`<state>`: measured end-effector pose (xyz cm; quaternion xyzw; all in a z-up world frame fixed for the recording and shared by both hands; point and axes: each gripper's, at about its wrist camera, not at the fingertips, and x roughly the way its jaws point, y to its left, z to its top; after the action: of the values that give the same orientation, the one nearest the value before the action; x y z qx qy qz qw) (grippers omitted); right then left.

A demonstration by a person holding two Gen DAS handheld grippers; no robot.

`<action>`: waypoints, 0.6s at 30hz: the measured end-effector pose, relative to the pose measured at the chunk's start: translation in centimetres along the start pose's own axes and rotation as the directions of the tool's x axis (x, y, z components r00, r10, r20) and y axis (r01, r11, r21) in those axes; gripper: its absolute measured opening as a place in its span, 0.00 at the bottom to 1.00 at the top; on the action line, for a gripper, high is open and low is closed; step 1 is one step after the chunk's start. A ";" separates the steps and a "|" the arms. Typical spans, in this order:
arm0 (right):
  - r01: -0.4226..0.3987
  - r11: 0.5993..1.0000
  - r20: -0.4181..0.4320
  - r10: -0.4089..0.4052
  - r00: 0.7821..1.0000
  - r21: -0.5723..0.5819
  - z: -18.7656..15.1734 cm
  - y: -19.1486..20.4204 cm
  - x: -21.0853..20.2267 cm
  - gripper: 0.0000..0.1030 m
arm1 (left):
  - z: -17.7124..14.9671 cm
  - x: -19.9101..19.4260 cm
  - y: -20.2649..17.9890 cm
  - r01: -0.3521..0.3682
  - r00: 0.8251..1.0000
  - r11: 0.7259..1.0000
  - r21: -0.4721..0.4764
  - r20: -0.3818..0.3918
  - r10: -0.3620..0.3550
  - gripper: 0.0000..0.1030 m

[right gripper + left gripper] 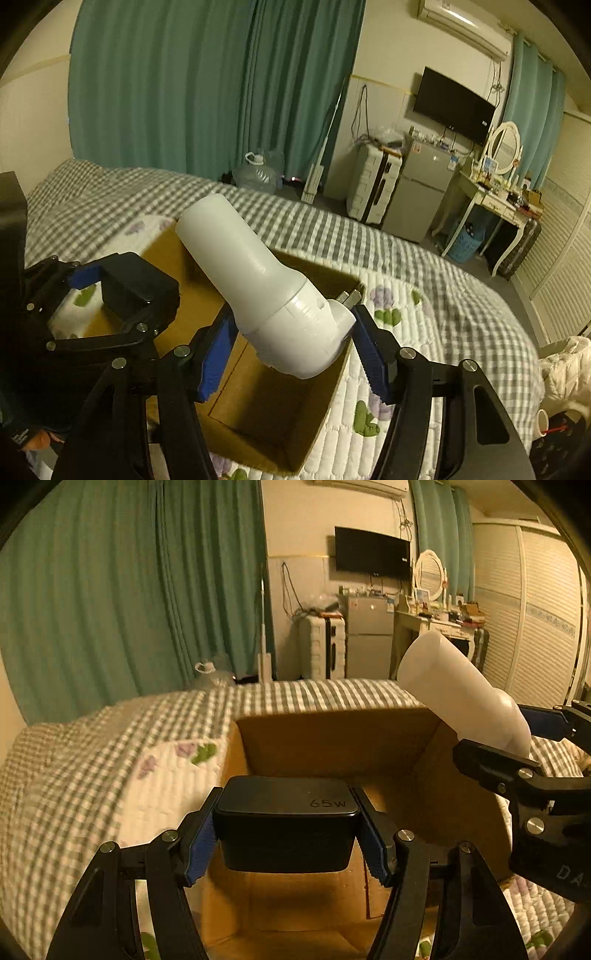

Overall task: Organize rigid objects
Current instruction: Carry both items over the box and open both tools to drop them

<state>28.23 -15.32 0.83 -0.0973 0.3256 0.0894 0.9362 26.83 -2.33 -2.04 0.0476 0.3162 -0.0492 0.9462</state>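
Observation:
My left gripper [286, 829] is shut on a black 65W charger [286, 823] and holds it over an open cardboard box [332, 738] on the bed. My right gripper [293, 345] is shut on a white plug-in device with a long white cylinder [266, 284]; its metal prongs point right. It hangs over the same box [266, 406]. In the left wrist view the right gripper [532, 738] and the white device [461, 690] come in from the right. In the right wrist view the left gripper [88, 295] with the charger [144, 291] is at the left.
The box lies on a bed with a grey checked, flower-print quilt [110, 757]. Green curtains [129, 590] hang behind. A suitcase [321, 650], a small fridge [369, 635], a dressing table [436, 620] and a wall TV [373, 554] stand at the far wall.

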 end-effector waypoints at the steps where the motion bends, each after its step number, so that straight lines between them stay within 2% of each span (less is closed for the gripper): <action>1: -0.001 1.000 -0.004 0.001 1.000 0.001 -0.3 0.0 0.3 0.60 | -0.3 0.5 -0.1 0.005 1.000 1.000 0.002 -0.004 -0.005 0.66; 7: 0.001 1.000 -0.007 -0.001 1.000 0.008 -1.0 -0.5 1.5 0.60 | -0.9 2.3 -0.8 -0.003 0.999 1.000 0.028 -0.041 0.004 0.68; 8: 0.003 1.000 -0.007 -0.003 1.000 0.011 -1.0 -0.5 1.5 0.60 | -0.8 2.0 -0.9 -0.008 1.000 0.999 0.032 -0.021 0.009 0.68; 11: 0.012 1.000 -0.006 -0.012 1.000 0.025 -0.7 -0.7 1.7 0.60 | 0.1 0.5 -0.6 -0.035 0.998 0.998 0.045 0.056 0.032 0.77; 15: 0.005 0.998 -0.014 -0.004 1.000 0.056 -0.3 -1.0 2.1 0.60 | 0.6 -0.5 0.2 -0.063 0.996 0.997 0.055 0.071 0.059 0.78; 18: 0.007 0.998 -0.014 -0.007 1.000 0.068 -0.2 -0.9 2.3 0.60 | 0.4 -1.2 1.3 -0.059 0.997 0.998 0.025 0.057 0.057 0.78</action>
<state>30.05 -16.04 -0.65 -0.0671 0.3347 0.0743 0.9370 26.30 -0.98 -0.88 0.0681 0.2871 -0.0272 0.9551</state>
